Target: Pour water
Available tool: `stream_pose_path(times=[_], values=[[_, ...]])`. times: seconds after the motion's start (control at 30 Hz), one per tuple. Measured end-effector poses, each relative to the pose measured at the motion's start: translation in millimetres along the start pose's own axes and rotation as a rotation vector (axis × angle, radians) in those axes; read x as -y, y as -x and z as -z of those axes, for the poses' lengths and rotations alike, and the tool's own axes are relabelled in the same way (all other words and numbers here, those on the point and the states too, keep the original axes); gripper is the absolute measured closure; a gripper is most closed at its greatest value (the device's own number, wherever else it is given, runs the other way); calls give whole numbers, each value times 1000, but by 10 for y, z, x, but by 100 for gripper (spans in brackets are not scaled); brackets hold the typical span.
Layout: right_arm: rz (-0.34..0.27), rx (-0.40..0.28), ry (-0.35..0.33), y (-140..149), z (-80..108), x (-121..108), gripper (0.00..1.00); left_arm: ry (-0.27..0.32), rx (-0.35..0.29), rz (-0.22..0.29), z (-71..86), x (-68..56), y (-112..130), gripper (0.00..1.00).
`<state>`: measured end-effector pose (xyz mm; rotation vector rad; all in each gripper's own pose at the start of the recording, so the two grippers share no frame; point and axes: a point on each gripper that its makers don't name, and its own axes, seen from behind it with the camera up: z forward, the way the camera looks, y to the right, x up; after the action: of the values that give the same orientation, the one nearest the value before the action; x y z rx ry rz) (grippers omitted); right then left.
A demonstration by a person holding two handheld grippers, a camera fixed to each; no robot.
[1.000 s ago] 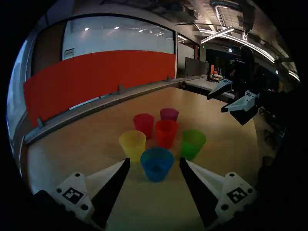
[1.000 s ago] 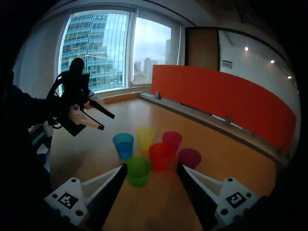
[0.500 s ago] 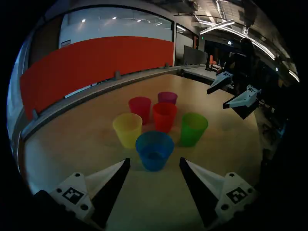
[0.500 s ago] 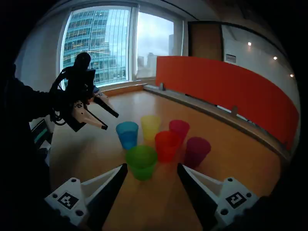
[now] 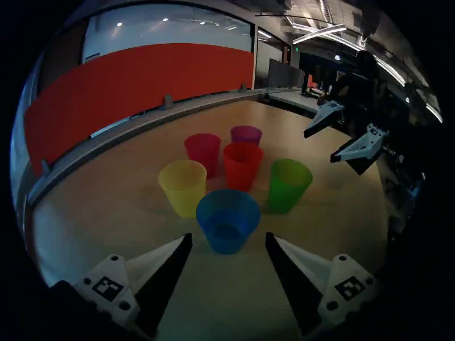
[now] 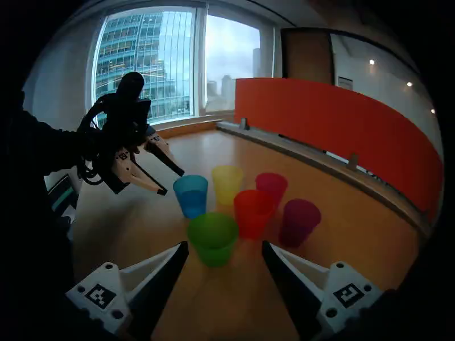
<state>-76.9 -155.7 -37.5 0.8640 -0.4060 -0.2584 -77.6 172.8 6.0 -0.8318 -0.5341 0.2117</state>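
Left tongs (image 5: 227, 235) and right tongs (image 6: 224, 243) both gape empty, facing the blue cup (image 5: 228, 219) and green cup (image 6: 212, 237) (cluster packed tight, well in from the table's (image 5: 102, 227) edges). A wide grab could clip the red cup (image 5: 242, 165) and spill.

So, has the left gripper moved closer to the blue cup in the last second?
Yes. In the right gripper view the left gripper has come in toward the blue cup; its fingertips now sit close beside the rim.
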Motion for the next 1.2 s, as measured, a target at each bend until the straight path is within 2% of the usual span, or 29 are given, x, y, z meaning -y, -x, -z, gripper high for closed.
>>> stream_pose_path(times=[0.7, 1.2], values=[[-2, 6, -14, -14, -97, -21, 0, 28, 42, -26, -380, 5, -62, 4], [-6, -1, -8, -3, -94, -61, 0, 28, 48, -36, -474, 19, -62, 4]])
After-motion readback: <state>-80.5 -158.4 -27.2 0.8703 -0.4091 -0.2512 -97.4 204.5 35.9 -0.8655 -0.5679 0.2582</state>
